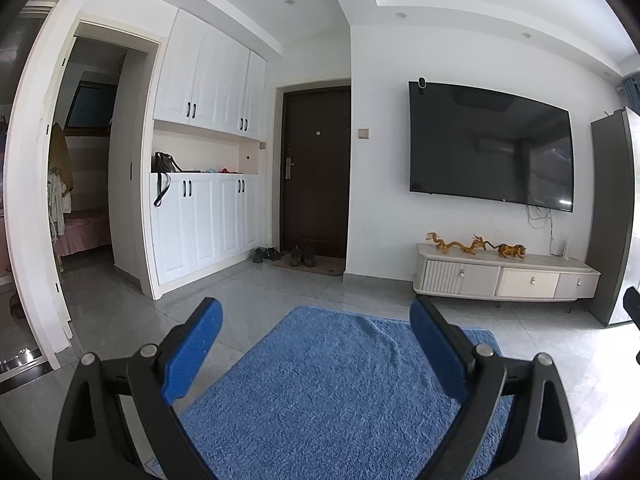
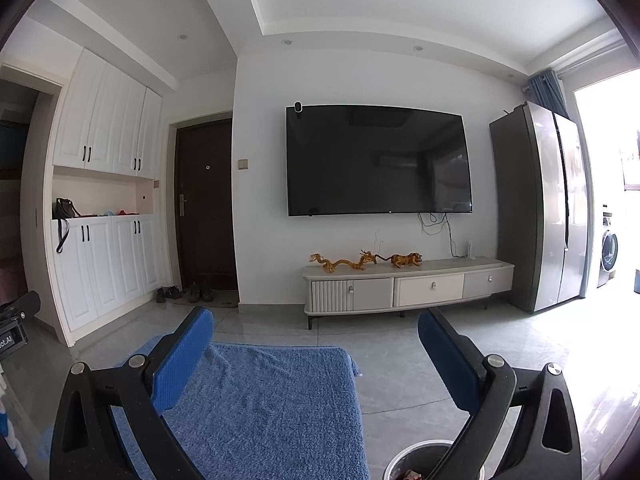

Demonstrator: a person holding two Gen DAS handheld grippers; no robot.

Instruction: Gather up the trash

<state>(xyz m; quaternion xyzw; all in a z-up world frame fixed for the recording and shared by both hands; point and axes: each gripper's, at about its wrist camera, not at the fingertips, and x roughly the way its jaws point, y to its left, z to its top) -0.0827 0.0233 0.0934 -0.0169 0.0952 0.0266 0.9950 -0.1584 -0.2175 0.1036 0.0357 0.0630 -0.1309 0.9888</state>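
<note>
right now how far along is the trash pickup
Done: the bin near the blue rug already holds some scraps. In hand: nothing; the left gripper and right gripper are both open and empty. Left: no loose trash shows on the rug or floor in either view.

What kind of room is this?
Most likely a home living room by the entrance: a wall-mounted TV over a low cabinet, a blue rug, and shoes by the front door.
</note>
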